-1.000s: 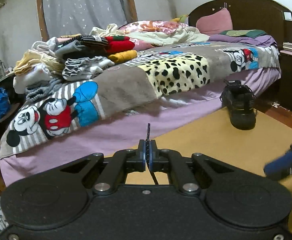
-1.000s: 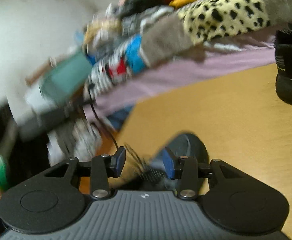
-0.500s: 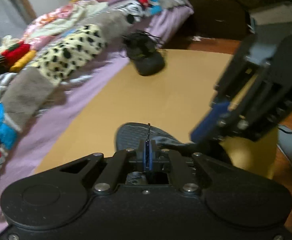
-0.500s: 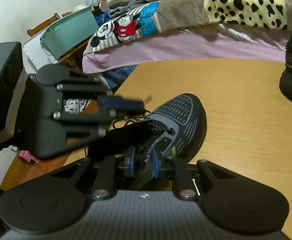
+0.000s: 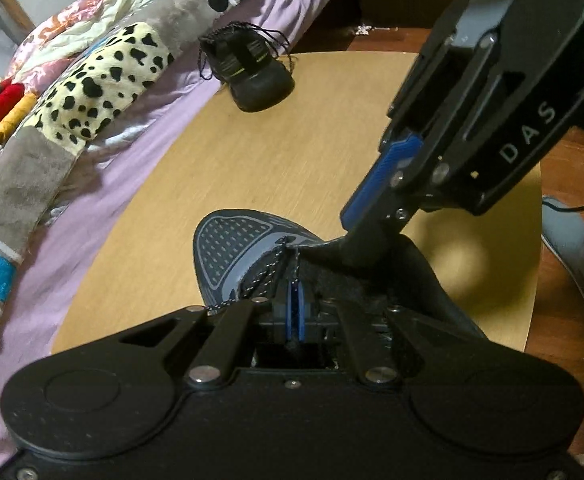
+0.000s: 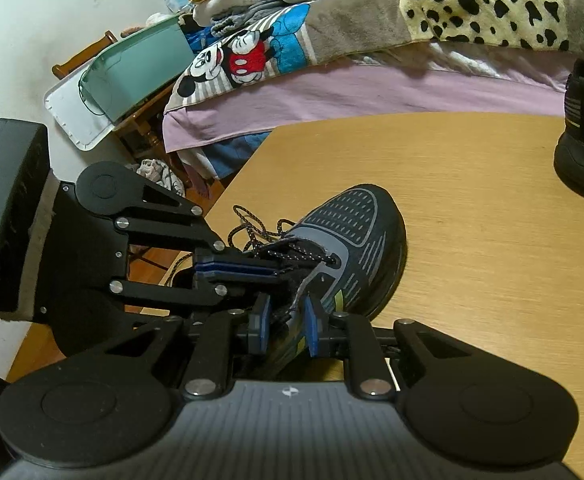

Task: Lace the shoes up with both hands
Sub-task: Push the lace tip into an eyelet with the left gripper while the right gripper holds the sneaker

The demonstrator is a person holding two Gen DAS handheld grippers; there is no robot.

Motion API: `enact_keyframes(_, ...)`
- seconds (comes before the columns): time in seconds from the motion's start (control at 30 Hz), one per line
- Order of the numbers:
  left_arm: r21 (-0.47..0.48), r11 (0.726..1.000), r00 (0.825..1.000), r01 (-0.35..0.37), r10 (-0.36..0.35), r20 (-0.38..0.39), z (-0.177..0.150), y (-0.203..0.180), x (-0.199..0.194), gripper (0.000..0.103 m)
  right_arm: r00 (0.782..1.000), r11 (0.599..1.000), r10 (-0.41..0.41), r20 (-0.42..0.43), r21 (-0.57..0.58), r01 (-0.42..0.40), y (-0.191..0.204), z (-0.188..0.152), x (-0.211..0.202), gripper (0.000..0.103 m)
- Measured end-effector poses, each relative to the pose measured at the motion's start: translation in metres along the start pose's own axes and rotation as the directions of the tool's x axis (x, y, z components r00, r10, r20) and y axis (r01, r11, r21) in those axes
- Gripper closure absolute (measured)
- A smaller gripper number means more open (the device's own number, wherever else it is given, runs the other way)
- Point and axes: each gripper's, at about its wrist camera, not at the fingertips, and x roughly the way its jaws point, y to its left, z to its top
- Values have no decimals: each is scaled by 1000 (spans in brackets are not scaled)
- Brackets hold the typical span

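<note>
Your left hand-held gripper has its blue pads pressed together on the speckled lace, pinching it just above the throat of the near shoe. The lace runs from the pads up to the front eyelets. In the right wrist view that same gripper reaches in from the left, level with the tongue.

Your right hand-held gripper is narrowed onto the shoe's eyelet flap; the flap edge sits between the two pads, and they appear to pinch it. Seen from the left wrist, it comes down from the upper right onto the shoe's opening.

The shoe lies on the desk near its left corner, toe pointing away from you towards the bed. Loose lace loops spill off its left side. A second shoe stands well apart at the desk's far edge, beside the bed.
</note>
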Motion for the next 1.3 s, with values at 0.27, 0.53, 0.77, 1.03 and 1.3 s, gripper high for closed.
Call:
enact_keyframes(0.27, 49, 999, 999, -22, 24, -30, 2, -6, 9, 101, 1000, 1000, 6, -4, 5, -6, -3, 0, 0, 83)
enact_keyframes(0.53, 52, 998, 999, -24, 27, -41, 3, -5, 13, 102, 1000, 1000, 8, -5, 9, -8, -4, 0, 0, 83)
enact_keyframes(0.77, 74, 996, 994, -46, 54, -100, 6, -8, 20, 102, 1000, 1000, 10, -5, 12, -10, -6, 0, 0, 82)
enact_keyframes(1.03, 73, 996, 993, -54, 61, -98, 10, -11, 19, 102, 1000, 1000, 11, -5, 11, -11, -6, -1, 2, 82)
enact_keyframes(1.3, 64, 997, 995, -51, 56, -85, 10, -11, 17, 102, 1000, 1000, 13, -7, 12, -13, -7, 0, 3, 82)
